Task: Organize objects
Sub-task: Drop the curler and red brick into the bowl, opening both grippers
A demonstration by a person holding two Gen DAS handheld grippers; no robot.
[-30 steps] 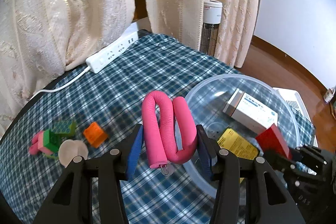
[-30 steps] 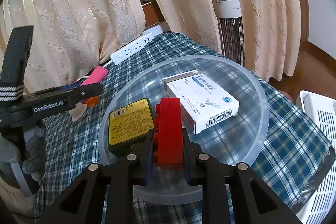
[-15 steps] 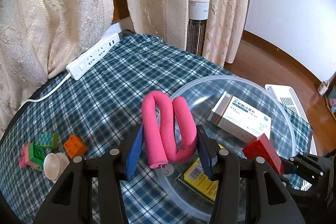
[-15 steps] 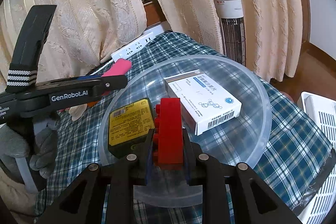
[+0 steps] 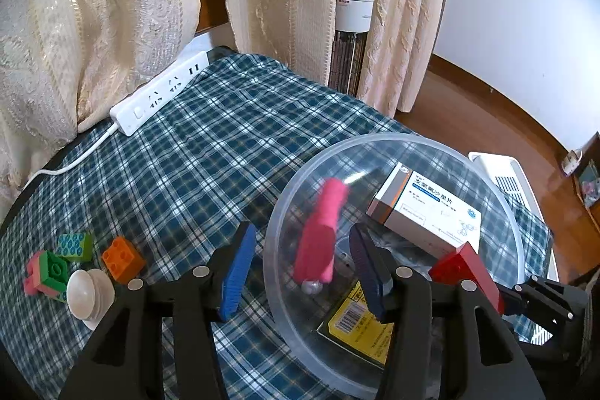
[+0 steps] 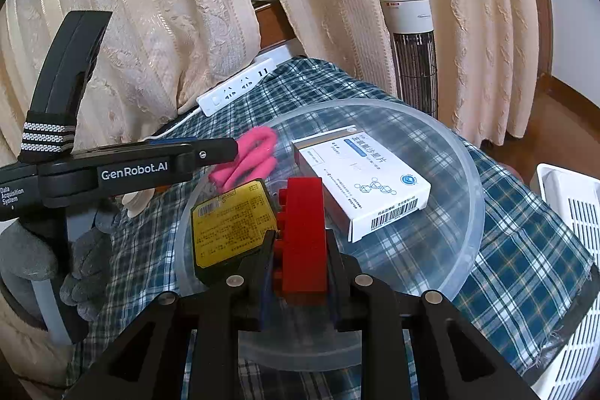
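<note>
The pink foam roller (image 5: 322,231) (image 6: 251,160) is blurred and loose between the blue pads of my left gripper (image 5: 300,250), whose jaws are opening over the left side of the clear plastic bowl (image 5: 375,137) (image 6: 476,175). Neither pad touches the roller. In the bowl lie a white medicine box (image 5: 427,208) (image 6: 360,186) and a yellow box (image 5: 360,321) (image 6: 228,223). My right gripper (image 6: 300,250) is shut on a red toy brick (image 6: 302,238) (image 5: 468,268), held above the bowl's near side.
On the checked cloth to the left lie an orange brick (image 5: 122,259), green and pink bricks (image 5: 56,268) and a white suction cup (image 5: 88,295). A white power strip (image 5: 161,96) sits by the curtain. A white basket (image 6: 570,212) stands to the right.
My left gripper moved right until it was over the bowl, then its jaws widened and the pink roller came free of the pads, dropping toward the bowl. The right gripper and red brick stayed put.
</note>
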